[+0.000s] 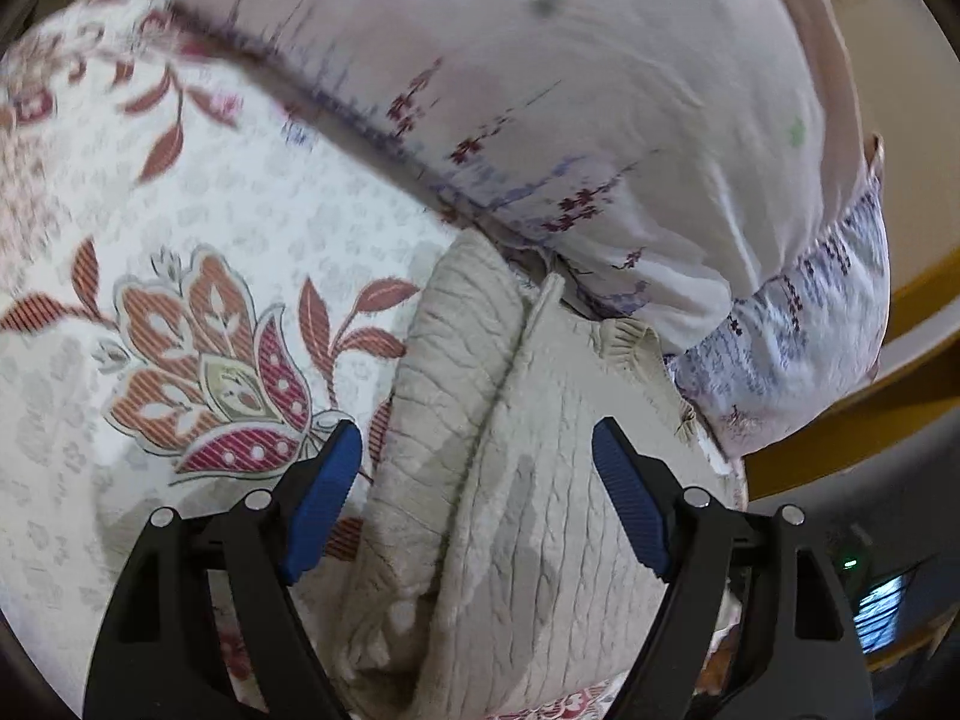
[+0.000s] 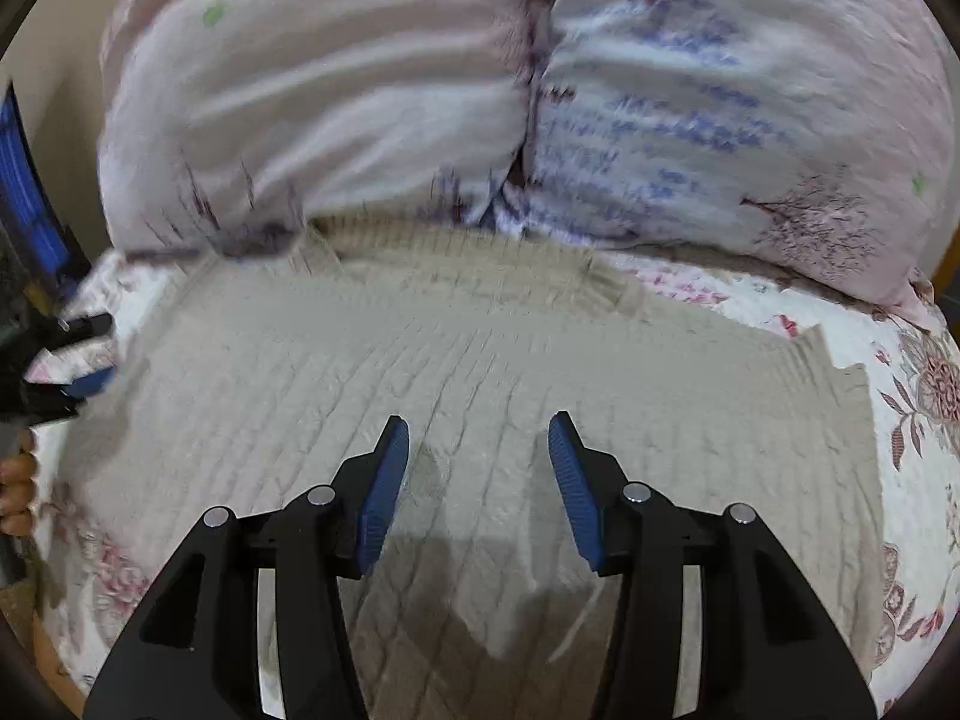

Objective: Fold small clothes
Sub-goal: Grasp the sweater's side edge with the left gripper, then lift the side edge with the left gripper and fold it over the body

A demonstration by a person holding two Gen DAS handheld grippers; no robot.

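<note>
A beige cable-knit sweater [image 1: 510, 480] lies on a floral bedspread [image 1: 180, 210], with a sleeve folded in along its left side in the left wrist view. My left gripper [image 1: 477, 468] is open and empty, just above the sweater. In the right wrist view the sweater [image 2: 420, 360] spreads wide across the bed. My right gripper [image 2: 479, 462] is open and empty over its middle. The left gripper [image 2: 72, 360] also shows at that view's left edge, by the sweater's side.
A large pillow [image 1: 570, 90] with pink and purple print lies against the sweater's far edge; it also shows in the right wrist view [image 2: 480, 90]. The bedspread [image 2: 912, 420] extends to the right. A wooden bed frame [image 1: 870, 420] runs at the right.
</note>
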